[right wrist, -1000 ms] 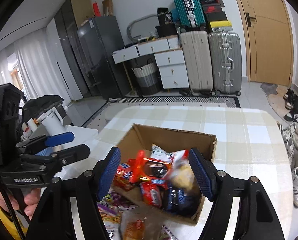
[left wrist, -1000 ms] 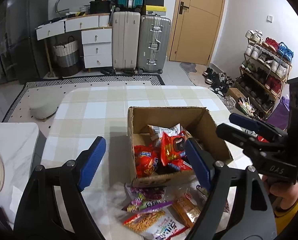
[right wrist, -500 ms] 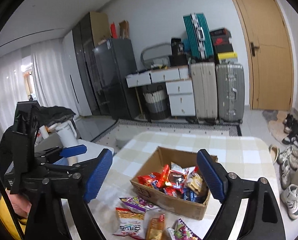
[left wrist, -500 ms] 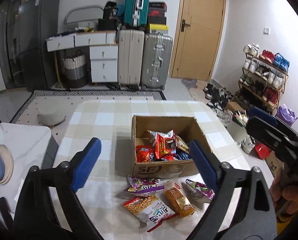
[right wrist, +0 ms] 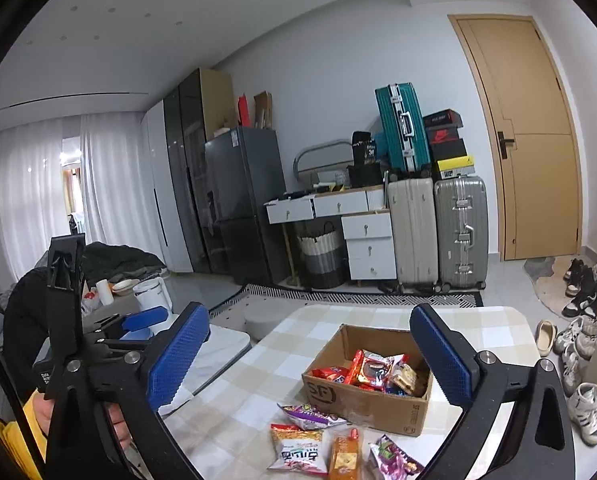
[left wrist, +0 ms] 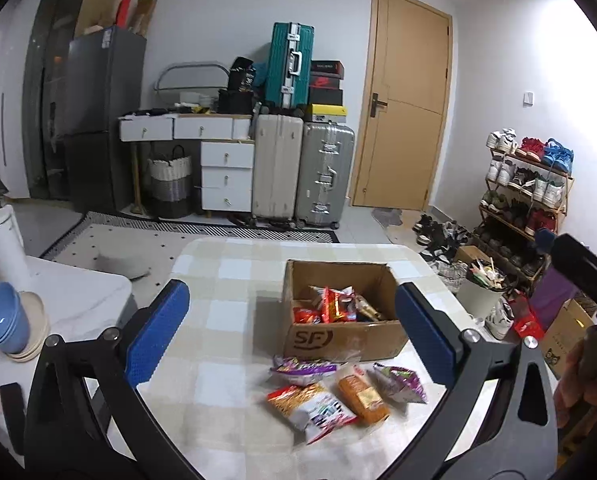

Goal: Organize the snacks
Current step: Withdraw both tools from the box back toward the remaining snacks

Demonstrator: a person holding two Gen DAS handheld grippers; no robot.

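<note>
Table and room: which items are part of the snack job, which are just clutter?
Job:
cardboard box with snacks inside
orange packet
two purple packets
red-white packet

Clutter:
suitcases
blue bowls
shoe rack

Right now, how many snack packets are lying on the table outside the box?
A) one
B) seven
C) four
C: in front of the SF cardboard box lie a purple packet, a red-and-white packet, an orange packet and another purple packet.
</note>
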